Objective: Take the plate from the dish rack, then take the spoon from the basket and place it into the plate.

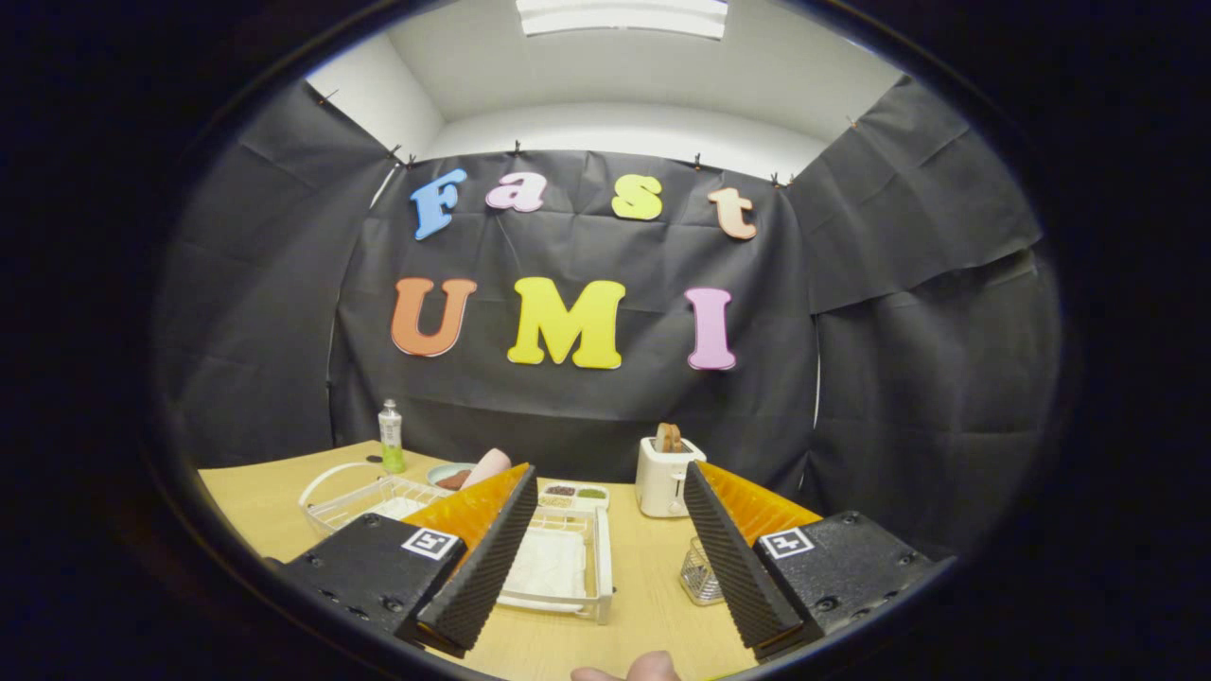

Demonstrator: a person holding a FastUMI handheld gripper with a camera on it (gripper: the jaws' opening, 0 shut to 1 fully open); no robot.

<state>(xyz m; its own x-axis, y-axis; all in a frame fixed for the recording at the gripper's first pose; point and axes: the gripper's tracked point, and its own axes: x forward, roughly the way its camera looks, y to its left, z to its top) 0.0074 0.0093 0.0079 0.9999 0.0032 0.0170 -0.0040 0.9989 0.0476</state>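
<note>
Gripper view looks along the hand-held gripper (605, 553), whose two black ribbed fingers (482, 567) stand wide apart with nothing held between them, above the light wooden bench (643, 586). Between the fingers, nearer the left one, sits the white plastic dish rack (568, 567) with a pale flat white plate (547, 566) lying in it. Just inside the right finger stands a small silver wire-mesh basket (698, 572); whether a spoon is in it cannot be told. Beyond the fingers are a white toaster (665, 476) holding bread, a small white tray of dark and green bits (573, 494), a white wire basket with a handle (364, 497), and a clear bottle with green liquid (391, 437).
</note>
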